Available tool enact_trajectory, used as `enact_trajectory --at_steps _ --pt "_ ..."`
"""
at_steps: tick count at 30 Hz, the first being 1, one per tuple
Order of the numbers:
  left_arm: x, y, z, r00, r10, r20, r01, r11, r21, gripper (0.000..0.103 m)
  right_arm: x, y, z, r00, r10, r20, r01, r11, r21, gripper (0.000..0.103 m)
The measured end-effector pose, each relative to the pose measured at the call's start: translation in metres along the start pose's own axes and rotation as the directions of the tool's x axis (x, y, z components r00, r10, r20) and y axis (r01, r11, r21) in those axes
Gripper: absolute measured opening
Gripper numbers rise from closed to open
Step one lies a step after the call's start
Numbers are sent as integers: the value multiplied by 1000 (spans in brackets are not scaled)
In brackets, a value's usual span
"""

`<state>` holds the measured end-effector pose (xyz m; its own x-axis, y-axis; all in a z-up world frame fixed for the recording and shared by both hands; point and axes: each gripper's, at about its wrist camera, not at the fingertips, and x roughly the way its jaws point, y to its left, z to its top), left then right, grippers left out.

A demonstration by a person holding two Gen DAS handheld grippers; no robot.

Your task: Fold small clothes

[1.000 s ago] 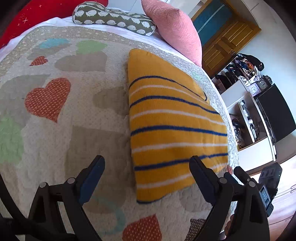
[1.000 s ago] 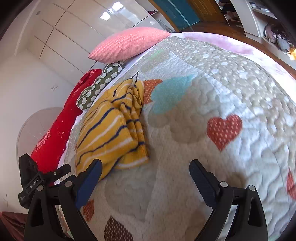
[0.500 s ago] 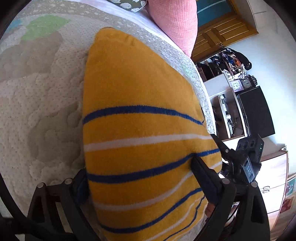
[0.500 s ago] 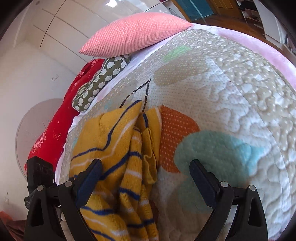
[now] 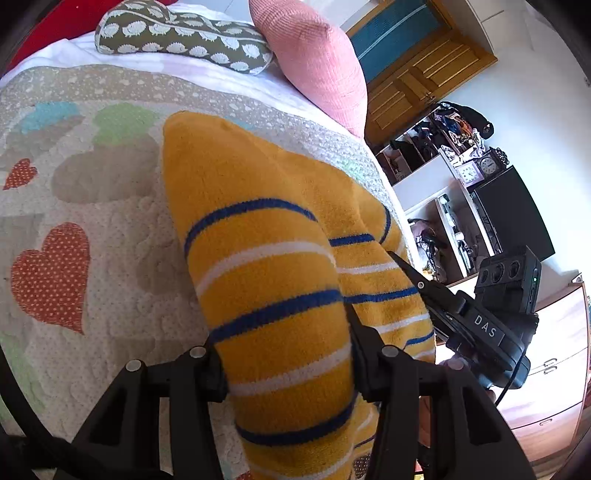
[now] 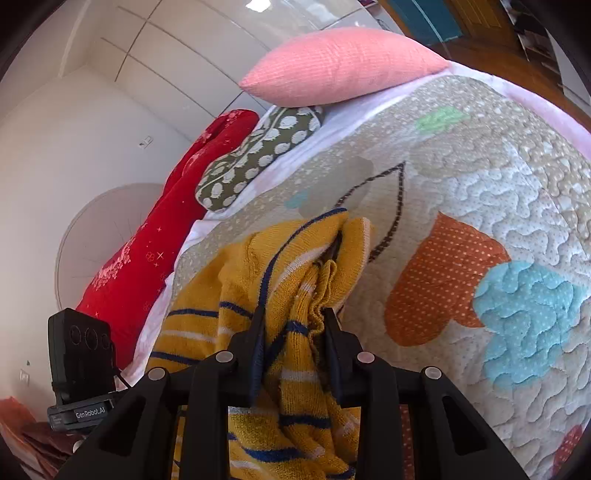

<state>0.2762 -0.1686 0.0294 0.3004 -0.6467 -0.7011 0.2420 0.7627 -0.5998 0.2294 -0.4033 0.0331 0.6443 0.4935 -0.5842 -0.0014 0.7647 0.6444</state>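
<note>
My left fingers had just closed on the yellow knitted garment with blue and white stripes, low in the frame; my right fingers pinched its bunched edge above the quilted heart-patterned bed cover.

The sweater is mustard yellow with blue and white stripes. The quilt is beige with orange, teal and green hearts. One pillow is pink, one bolster olive with white hedgehogs.
</note>
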Motion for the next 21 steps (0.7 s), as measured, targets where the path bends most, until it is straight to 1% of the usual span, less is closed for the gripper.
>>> enact_trajectory --at_steps 3,6,11,13,15,17,18,20,21 --pt "-18 8 -1 999 22 30 -22 1000 8 48 -1 24 -5 1000 8 10 -8 999 -51 31" --pt "-27 19 1 998 51 44 -50 999 -8 48 8 35 -8 1000 16 -6 -16 998 -61 30" --pt "-21 44 -1 994 110 30 -109 993 -42 48 35 38 -16 999 -10 -43 8 999 -47 29" --pt "-16 59 -6 991 130 17 -129 990 -59 48 47 35 -22 998 -32 -60 29 999 -43 25" --pt "-12 74 -10 993 120 10 -119 989 -83 49 58 31 -25 995 -75 -61 71 996 -59 25" --pt "-11 93 -15 996 86 5 -85 990 -113 55 67 24 -27 993 -96 -70 92 994 -55 25" --pt "-10 99 -16 998 65 9 -63 990 -122 56 70 21 -27 992 -102 -78 98 994 -51 25" --pt "-6 104 -19 999 40 8 -39 990 -134 62 76 16 -28 989 -120 -91 114 991 -66 26" --pt "-5 107 -19 999 34 8 -33 990 -141 62 79 14 -28 987 -127 -95 121 990 -72 29"
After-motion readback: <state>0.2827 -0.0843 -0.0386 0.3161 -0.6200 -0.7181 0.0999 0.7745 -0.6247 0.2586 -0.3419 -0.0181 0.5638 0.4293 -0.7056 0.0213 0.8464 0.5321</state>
